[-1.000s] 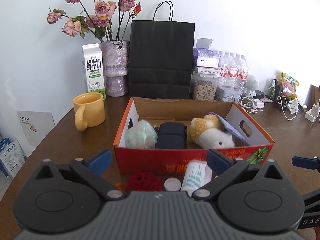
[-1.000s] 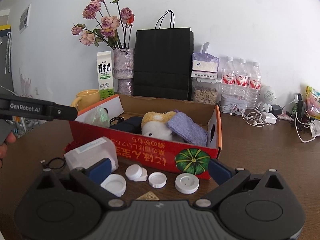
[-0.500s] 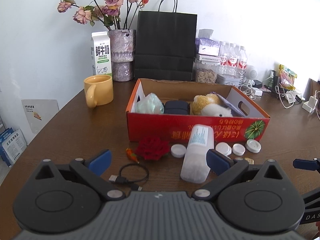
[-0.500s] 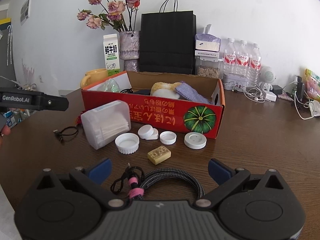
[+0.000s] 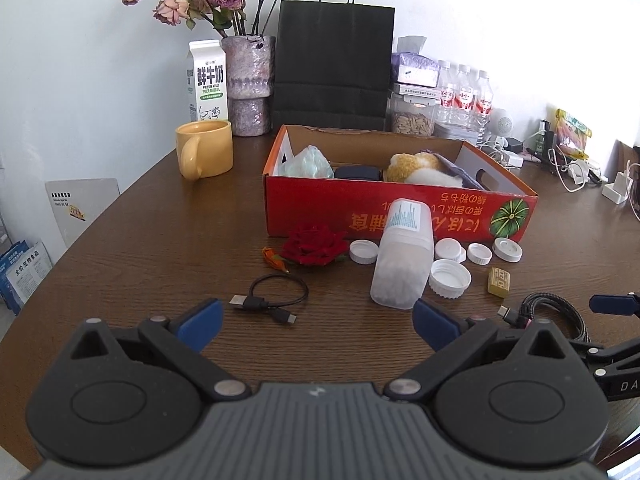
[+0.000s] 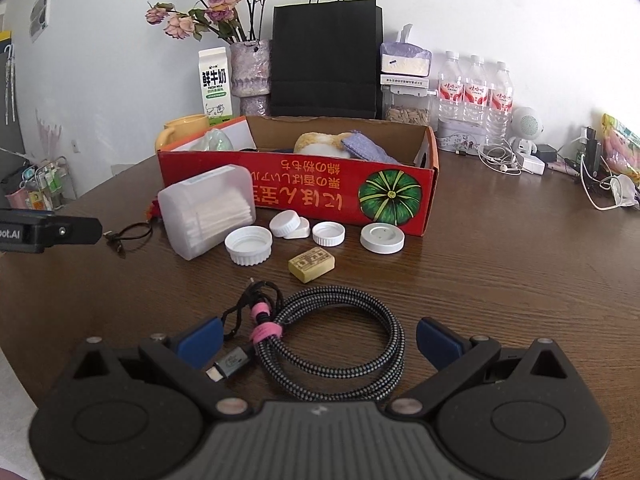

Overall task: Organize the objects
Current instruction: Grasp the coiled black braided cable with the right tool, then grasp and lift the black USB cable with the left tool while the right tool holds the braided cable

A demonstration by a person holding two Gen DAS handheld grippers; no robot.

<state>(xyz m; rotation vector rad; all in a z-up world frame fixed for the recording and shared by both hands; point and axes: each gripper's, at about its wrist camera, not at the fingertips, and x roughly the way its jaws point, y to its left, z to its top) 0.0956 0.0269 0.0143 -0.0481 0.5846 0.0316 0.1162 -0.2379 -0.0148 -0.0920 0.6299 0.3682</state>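
Pulled back from the red box (image 5: 400, 208) toward the table's near edge, jaws of left gripper (image 5: 316, 320) and right gripper (image 6: 318, 338) spread empty, braided cable (image 6: 332, 336) now within reach.

The left handheld gripper (image 5: 316, 322) has a grey ribbed body, two black rounded housings with shallow circular recesses, black angled link arms pinned with silver round screws, triangular cut-outs near the outer corners, and blue finger pads (image 5: 200, 323). The right handheld gripper (image 6: 318, 338) is built alike, a small white mark centred on its grey ribbing.
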